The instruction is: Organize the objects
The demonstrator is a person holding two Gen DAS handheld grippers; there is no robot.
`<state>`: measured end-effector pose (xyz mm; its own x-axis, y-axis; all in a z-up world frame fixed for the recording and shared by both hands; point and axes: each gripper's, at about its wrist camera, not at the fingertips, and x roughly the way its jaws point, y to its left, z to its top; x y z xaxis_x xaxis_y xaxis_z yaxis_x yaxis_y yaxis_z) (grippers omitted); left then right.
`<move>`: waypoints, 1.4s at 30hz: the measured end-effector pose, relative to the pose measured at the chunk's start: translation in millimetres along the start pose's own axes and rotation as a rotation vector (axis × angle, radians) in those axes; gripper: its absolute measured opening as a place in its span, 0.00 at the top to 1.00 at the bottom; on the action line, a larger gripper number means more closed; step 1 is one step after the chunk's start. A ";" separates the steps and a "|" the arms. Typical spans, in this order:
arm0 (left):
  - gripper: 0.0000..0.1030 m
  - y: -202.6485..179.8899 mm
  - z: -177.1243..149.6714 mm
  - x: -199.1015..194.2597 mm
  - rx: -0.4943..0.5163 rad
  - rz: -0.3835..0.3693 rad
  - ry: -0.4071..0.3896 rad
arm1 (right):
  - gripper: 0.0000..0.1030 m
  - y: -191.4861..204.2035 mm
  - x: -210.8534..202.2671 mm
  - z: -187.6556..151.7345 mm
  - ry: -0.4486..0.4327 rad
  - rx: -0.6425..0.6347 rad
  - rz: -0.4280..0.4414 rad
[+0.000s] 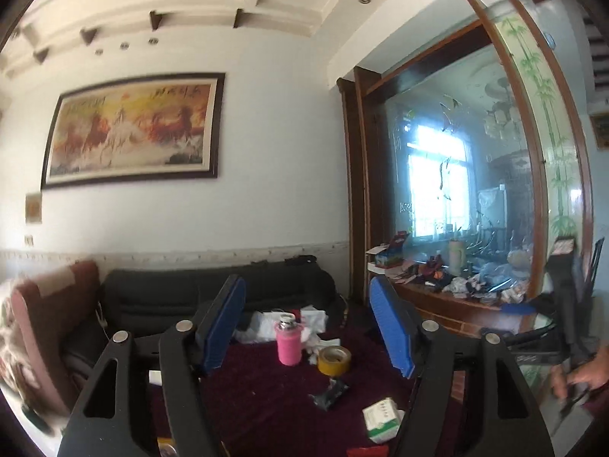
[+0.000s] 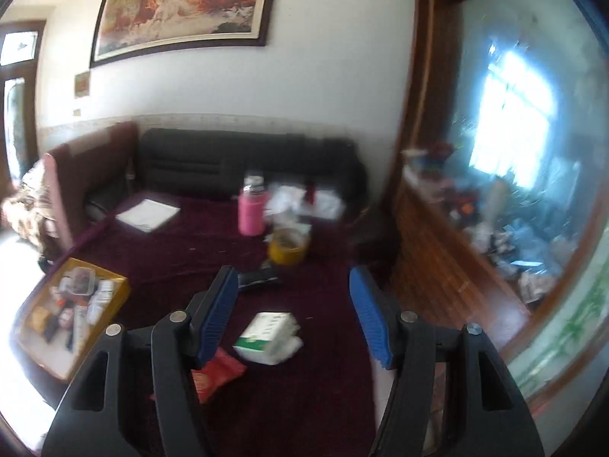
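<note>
Maroon cloth (image 1: pixel 266 392) covers the low table that fills the lower part of the left wrist view. Over it the left gripper (image 1: pixel 308 327) stands with its 2 blue-padded fingers (image 1: pixel 222 323) apart and nothing between them. Framed in the gap are a pink bottle (image 1: pixel 289 344) standing upright and, just to its right, a yellow tape roll (image 1: pixel 334 360). Nearer the camera lie a small dark packet (image 1: pixel 329 394) and a white and green box (image 1: pixel 382 421). Behind the table runs a black sofa (image 1: pixel 190 293), with a horse painting (image 1: pixel 133 131) on the wall above it. A hand (image 1: pixel 582 375) shows at the right edge.

From the right wrist view, the right gripper (image 2: pixel 293 314) also has its 2 fingers (image 2: pixel 219 314) spread, gripping nothing. The white and green box (image 2: pixel 268 337) lies on the cloth between them, untouched, and a red packet (image 2: pixel 217 375) sits partly under the left finger. Farther back stand the pink bottle (image 2: pixel 252 209) and the tape roll (image 2: pixel 287 249). At the left edge of the table a yellow tray (image 2: pixel 114 293) holds many small items. This view is blurred.
</note>
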<state>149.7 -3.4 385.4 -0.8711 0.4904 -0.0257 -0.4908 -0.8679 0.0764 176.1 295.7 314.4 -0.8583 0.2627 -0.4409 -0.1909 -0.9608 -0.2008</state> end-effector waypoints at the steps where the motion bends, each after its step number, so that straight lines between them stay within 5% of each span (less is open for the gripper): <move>1: 0.37 -5.8 -2.5 9.7 0.029 0.001 0.022 | 0.38 -2.9 -8.5 -1.6 -0.014 -0.038 -0.052; 7: 0.37 -3.5 -3.4 18.5 -0.004 0.048 0.059 | 0.32 -13.7 -10.8 -5.6 0.016 0.012 -0.012; 11: 0.36 2.2 41.1 -10.8 -0.013 0.078 -0.023 | 0.32 -36.2 -21.7 19.4 0.006 0.041 -0.013; 13: 0.24 6.2 71.4 -19.9 -0.032 0.097 -0.048 | 0.32 -56.2 -34.2 36.9 0.002 0.071 -0.028; 17: 0.15 7.3 124.9 -23.5 -0.020 0.169 -0.087 | 0.30 -100.6 -69.3 86.2 -0.045 0.087 -0.210; 20: 0.14 9.7 172.8 -21.5 0.010 0.251 -0.093 | 0.25 -128.1 -80.6 134.9 -0.056 0.051 -0.484; 22: 0.12 16.6 197.5 -20.8 -0.028 0.245 -0.054 | 0.16 -135.5 -76.2 157.9 -0.032 -0.019 -0.647; 24: 0.12 19.7 200.1 -23.2 -0.053 0.227 -0.026 | 0.16 -133.1 -62.1 163.3 0.041 -0.074 -0.695; 26: 0.06 16.9 183.3 -24.5 -0.039 0.171 0.001 | 0.16 -120.0 -48.7 151.1 0.038 -0.087 -0.626; 28: 0.03 7.8 147.6 -23.6 -0.012 0.113 0.040 | 0.16 -100.5 -21.0 126.4 0.051 -0.075 -0.461; 35: 0.03 -8.5 -37.5 6.6 -0.139 -0.123 0.290 | 0.16 -36.4 168.8 18.5 0.392 0.098 -0.037; 39: 0.03 -6.0 -154.7 33.6 -0.230 -0.105 0.415 | 0.17 -11.2 288.6 -46.4 0.630 0.341 0.154; 42: 0.03 1.2 -220.6 52.5 -0.218 0.002 0.512 | 0.18 -4.8 352.8 -55.1 0.696 0.391 0.151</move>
<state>100.0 3.9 164.3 -0.7413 0.4350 -0.5111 -0.4336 -0.8917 -0.1301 -99.5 397.8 111.7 -0.4196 -0.0011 -0.9077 -0.3603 -0.9176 0.1677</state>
